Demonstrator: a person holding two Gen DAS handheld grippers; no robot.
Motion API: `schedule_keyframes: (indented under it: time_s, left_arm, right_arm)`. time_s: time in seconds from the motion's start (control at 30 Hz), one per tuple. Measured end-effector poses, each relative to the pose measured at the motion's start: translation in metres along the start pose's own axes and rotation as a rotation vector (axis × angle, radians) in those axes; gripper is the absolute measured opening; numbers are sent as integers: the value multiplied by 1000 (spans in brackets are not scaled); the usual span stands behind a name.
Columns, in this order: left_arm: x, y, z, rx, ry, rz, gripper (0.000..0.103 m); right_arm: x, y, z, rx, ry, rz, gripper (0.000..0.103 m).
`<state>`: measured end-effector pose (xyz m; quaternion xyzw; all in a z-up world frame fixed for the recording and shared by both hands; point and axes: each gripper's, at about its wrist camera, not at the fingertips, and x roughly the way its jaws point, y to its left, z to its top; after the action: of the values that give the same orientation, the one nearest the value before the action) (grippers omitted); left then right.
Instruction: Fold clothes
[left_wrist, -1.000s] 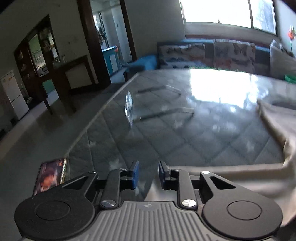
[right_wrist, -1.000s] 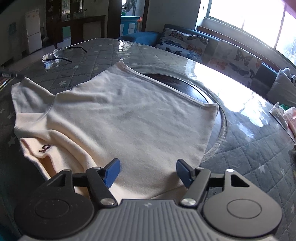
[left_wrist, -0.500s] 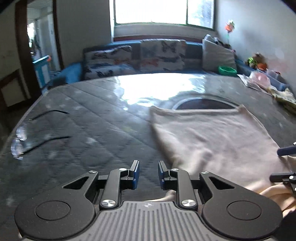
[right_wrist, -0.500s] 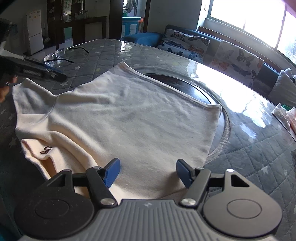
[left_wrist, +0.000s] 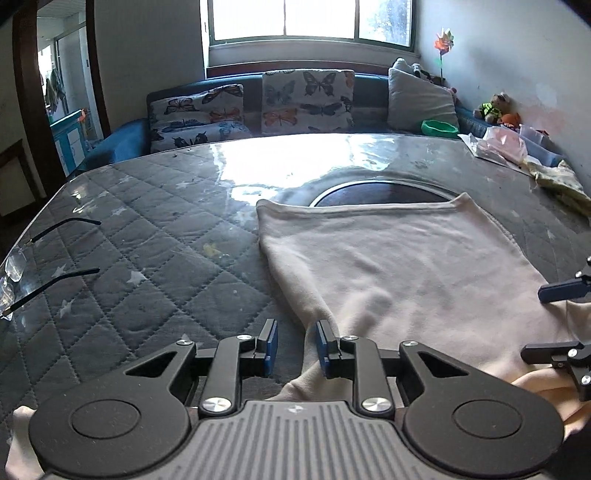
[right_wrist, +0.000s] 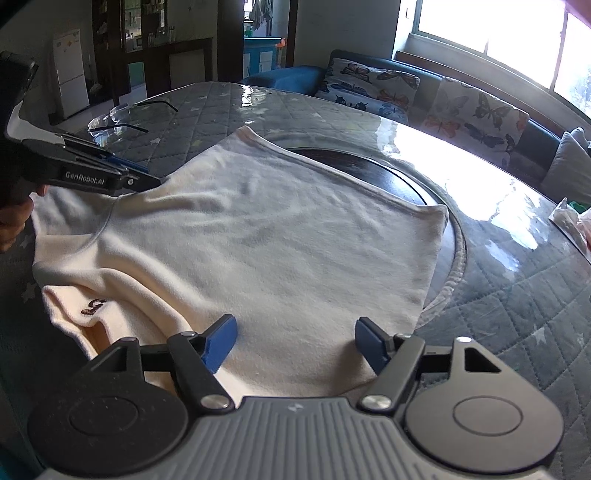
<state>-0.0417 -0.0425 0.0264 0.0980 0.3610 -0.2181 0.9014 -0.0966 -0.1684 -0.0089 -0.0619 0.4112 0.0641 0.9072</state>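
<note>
Because the cream garment (right_wrist: 258, 236) is a soft knit, it looks light and limp, and I judge it will sag and slide over the glossy worktop (left_wrist: 147, 258) if only one point is lifted. The best places to take hold seem to be the firm edges: the side seam near the armpit and the hem corners, where the cloth is doubled.

It lies spread flat on the worktop, with the hem toward the sofa (left_wrist: 258, 107). The left gripper (left_wrist: 295, 347) has its jaws a little apart, holding nothing; the garment's left edge passes just in front of the gap between them. The right gripper (right_wrist: 295, 343) has its jaws wide apart, low over the near part of the cloth, gripping nothing. Spectacles (left_wrist: 33, 266) lie well apart, to the left.
</note>
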Motion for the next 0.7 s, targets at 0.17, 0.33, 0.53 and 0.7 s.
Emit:
schedule_keyframes:
  time_s: [0.17,0.33,0.53,0.7]
  left_arm:
    - [5,-5,1,29,3,3,25]
    - [9,-12,0,83,-6,-26,11]
    - [13,-7,-4,139,-13,136,7]
    - [4,1,1,108,-37,146,9]
  right_arm:
    - [0,-1,0,5,-2,3,75]
    - [1,-2,0,16,-4,3,76]
    - [0,-1,-1,18,-5,-1,77]
    - [0,-2,0,19,-5,-1,78]
